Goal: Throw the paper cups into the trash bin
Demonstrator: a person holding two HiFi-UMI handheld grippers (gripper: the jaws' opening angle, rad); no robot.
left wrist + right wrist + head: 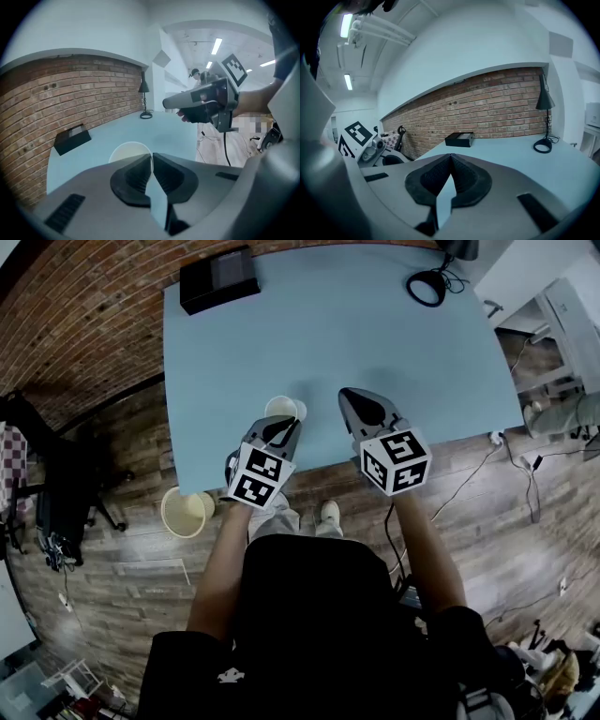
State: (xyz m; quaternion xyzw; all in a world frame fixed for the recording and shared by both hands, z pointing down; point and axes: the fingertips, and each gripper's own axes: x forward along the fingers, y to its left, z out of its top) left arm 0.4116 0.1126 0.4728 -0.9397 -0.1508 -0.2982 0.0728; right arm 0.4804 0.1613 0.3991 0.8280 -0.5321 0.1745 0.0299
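Observation:
A white paper cup (283,408) is over the front part of the light blue table (375,334), its mouth facing up. My left gripper (282,424) is shut on the near side of its rim. In the left gripper view the round rim of the cup (127,151) shows just past the closed jaws of my left gripper (151,157). My right gripper (351,395) hovers to the right of the cup, shut with nothing in it; the right gripper view shows its pads (450,158) together. A round beige trash bin (170,517) stands on the wooden floor, left of the table's front edge.
A black box (217,277) lies at the table's far left corner. A black lamp base (427,286) with its cable sits at the far right. A dark office chair (56,493) stands on the floor at the left, and cables (511,457) run over the floor at the right.

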